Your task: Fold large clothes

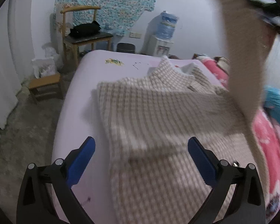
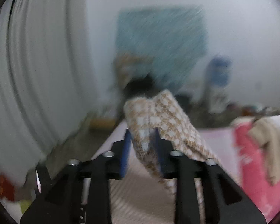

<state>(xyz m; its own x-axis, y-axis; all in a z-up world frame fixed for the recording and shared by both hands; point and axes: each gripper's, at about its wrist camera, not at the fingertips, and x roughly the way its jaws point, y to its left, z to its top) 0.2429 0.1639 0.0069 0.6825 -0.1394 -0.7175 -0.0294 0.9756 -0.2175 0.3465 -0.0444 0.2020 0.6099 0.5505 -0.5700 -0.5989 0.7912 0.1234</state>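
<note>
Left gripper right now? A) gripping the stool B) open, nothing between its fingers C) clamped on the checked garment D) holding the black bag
B: the left gripper has its blue fingers spread wide above the checked garment, clamping nothing.

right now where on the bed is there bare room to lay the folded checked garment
Bare lilac sheet lies between the checked garment and the bed's left edge, and beyond its collar toward the foot. The right side is crowded by the pink quilt.
</note>
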